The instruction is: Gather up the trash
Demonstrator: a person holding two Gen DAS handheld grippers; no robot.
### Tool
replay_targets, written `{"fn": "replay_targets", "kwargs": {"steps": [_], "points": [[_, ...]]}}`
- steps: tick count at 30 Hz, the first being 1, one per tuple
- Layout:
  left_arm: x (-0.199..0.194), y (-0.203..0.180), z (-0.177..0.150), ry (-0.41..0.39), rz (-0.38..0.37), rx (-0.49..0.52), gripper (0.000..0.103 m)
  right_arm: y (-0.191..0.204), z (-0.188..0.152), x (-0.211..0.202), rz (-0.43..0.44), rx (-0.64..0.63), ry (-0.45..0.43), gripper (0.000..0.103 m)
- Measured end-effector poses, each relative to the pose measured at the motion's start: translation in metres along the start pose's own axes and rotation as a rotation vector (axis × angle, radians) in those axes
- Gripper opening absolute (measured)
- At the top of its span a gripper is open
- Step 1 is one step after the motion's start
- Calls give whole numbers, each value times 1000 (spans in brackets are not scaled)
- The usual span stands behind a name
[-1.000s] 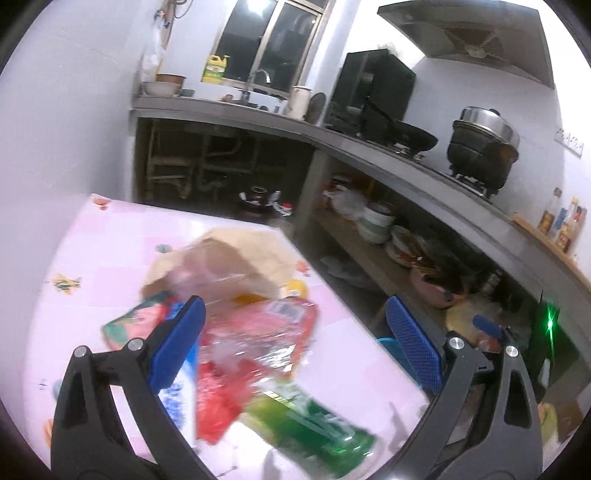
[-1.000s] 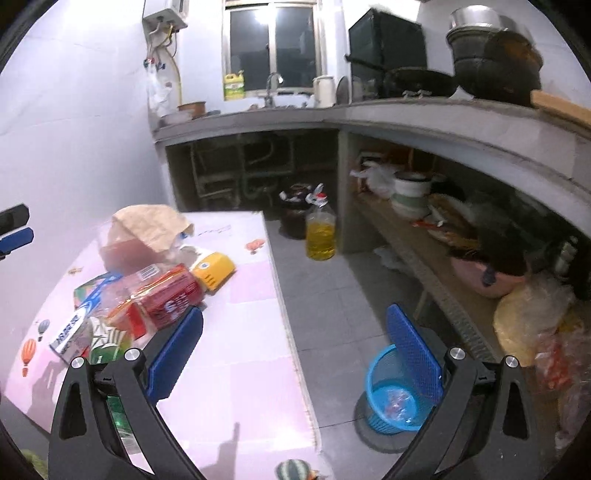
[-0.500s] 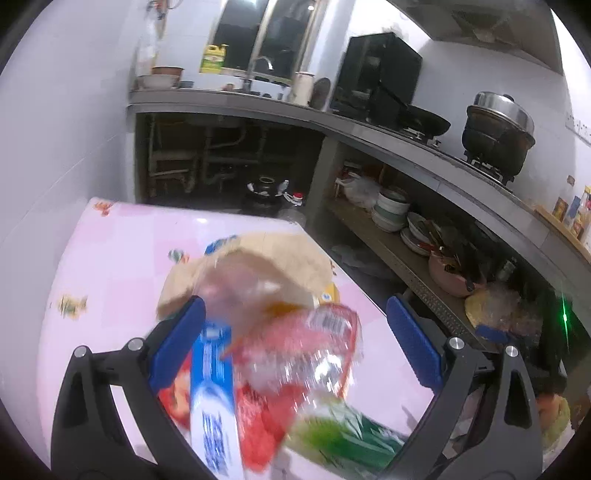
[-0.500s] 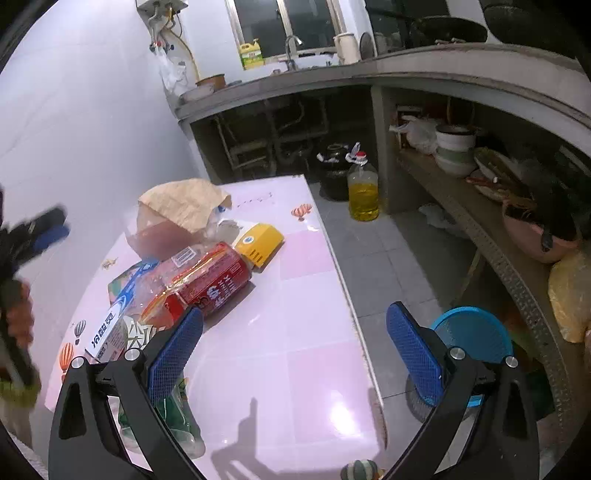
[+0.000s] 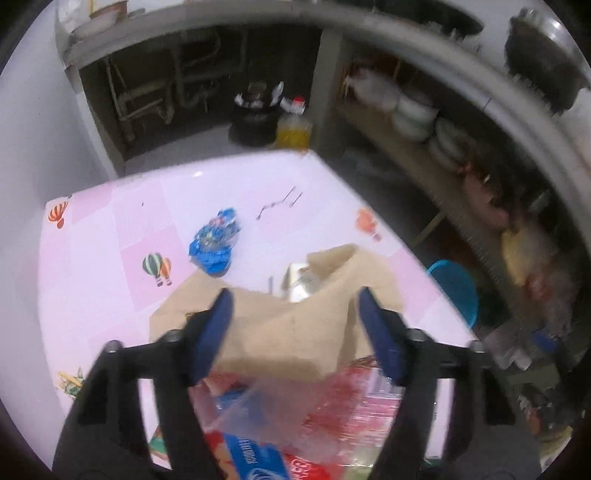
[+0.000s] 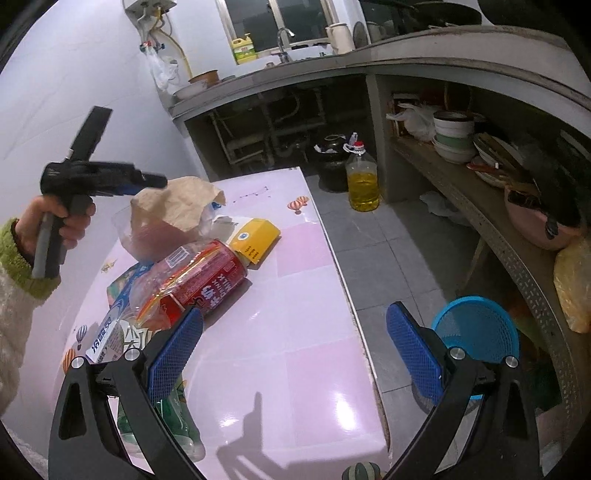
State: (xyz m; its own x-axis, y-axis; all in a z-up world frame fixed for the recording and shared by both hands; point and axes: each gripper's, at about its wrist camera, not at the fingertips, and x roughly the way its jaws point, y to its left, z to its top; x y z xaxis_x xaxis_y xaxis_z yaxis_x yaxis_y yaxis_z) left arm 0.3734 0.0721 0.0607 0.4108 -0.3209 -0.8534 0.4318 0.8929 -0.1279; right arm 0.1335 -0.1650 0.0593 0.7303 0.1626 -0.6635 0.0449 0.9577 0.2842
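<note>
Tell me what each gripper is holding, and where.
Nothing is held yet. The left gripper is closing around the brown paper bag's top edge; the right gripper is open, empty.

1. Both views are fisheye: straight edges such as the counter [image 6: 443, 51] bow, and black vignette fills the corners.
2. The left wrist view is smeared with motion blur, worst from 12 to 3 o'clock; the shelves [image 5: 436, 140] are soft.
3. The right wrist view is sharp and evenly bright.
4. Overhead light glares on the pink table [image 6: 343, 402] at 6 o'clock, beside dark finger shadows.
5. The window [image 6: 273, 18] at 12 o'clock is black.
</note>
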Motion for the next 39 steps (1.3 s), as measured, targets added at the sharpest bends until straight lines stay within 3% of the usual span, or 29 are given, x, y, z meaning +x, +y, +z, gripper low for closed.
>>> {"fn": "replay_targets", "kwargs": {"steps": [3,5,11,18,23,27,32,35,39], "points": [[4,5,-1,15,-28,-7,40,-5,0,0,0,18,1,96],[-1,7,0,-3,-25,-5,21,-8,0,0,0,28,3,97],[-17,10,-2,-73,-23,-8,0,-12,-2,0,9,50,5,97],[-57,11,-7,-220,44,8,0,-13,-1,-4,9,49,0,97],[-122,19,-19,-390,86,-30,0,-15,-2,-8,6,54,-9,97],[-185,20,-46,-516,95,-60,0,-15,-2,-8,18,62,-7,97],[-265,3,-103,-632,14,-63,0,-8,0,-2,54,55,6,97],[-302,-8,-140,-685,-16,-60,0,1,1,-2,73,30,4,96],[-317,-19,-184,-691,-13,-113,0,14,0,-2,98,6,3,96]]}}
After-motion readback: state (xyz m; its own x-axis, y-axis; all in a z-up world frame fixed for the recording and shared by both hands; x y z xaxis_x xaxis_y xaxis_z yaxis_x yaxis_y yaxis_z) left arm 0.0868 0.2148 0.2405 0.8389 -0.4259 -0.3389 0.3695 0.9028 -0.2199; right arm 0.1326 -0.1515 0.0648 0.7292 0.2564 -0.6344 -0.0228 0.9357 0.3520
